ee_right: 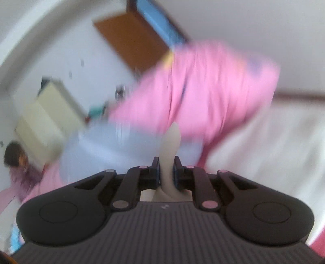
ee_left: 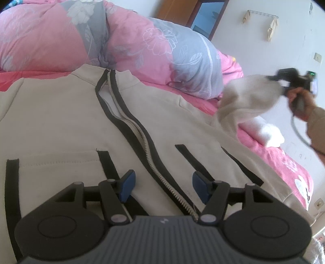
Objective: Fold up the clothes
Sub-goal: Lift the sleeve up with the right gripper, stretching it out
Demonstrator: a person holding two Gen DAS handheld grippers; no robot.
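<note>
A beige zip-up jacket (ee_left: 67, 113) with dark trim lies front-up on the pink bed, its zipper (ee_left: 146, 150) running down the middle. My left gripper (ee_left: 162, 182) hovers open over the lower front, one blue pad on each side of the zipper, nothing between them. At the right of the left wrist view, the jacket's sleeve (ee_left: 249, 95) is lifted off the bed by my right gripper (ee_left: 278, 81), held in a person's hand (ee_left: 298, 99). In the blurred right wrist view, my right gripper (ee_right: 167, 162) is shut on a fold of the beige sleeve (ee_right: 170, 140).
A bunched pink and grey floral duvet (ee_left: 126, 42) lies behind the jacket's collar. A white cloth (ee_left: 268, 130) sits near the bed's right edge. The white wall (ee_left: 264, 54) and a wooden door frame (ee_left: 205, 16) stand beyond. A person (ee_right: 18, 162) appears at the left of the right wrist view.
</note>
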